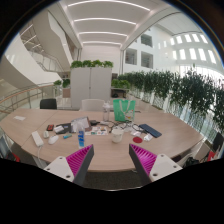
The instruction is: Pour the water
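Observation:
My gripper [111,152] hovers over the near edge of a round wooden table [170,128]. Its magenta pads [80,158] stand wide apart, open, with nothing between them. Just ahead of the fingers a small white cup [116,134] stands on the table. Beyond the cup, near the table's middle, a translucent green container [122,109] stands upright. A small blue bottle [82,138] stands ahead of the left finger.
Scattered on the table are a white box [38,138] at the left, a dark flat tablet [150,130] at the right, and several small items around the middle. Chairs [48,103] ring the far side; planters [190,95] stand at the right.

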A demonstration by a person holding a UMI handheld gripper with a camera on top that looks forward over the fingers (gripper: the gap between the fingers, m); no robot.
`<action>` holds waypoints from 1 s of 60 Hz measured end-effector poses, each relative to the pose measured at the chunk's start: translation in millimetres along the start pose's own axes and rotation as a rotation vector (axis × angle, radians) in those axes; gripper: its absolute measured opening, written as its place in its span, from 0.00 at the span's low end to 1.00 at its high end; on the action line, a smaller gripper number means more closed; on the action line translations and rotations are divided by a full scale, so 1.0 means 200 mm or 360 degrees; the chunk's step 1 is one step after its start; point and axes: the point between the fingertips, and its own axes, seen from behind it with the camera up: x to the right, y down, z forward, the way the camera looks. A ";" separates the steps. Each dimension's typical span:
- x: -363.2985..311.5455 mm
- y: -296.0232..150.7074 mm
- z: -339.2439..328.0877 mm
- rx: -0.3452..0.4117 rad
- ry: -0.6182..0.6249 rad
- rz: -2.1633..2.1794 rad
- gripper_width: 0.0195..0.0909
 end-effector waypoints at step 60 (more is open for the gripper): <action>-1.06 0.49 1.82 0.0105 -0.0226 0.0100 0.86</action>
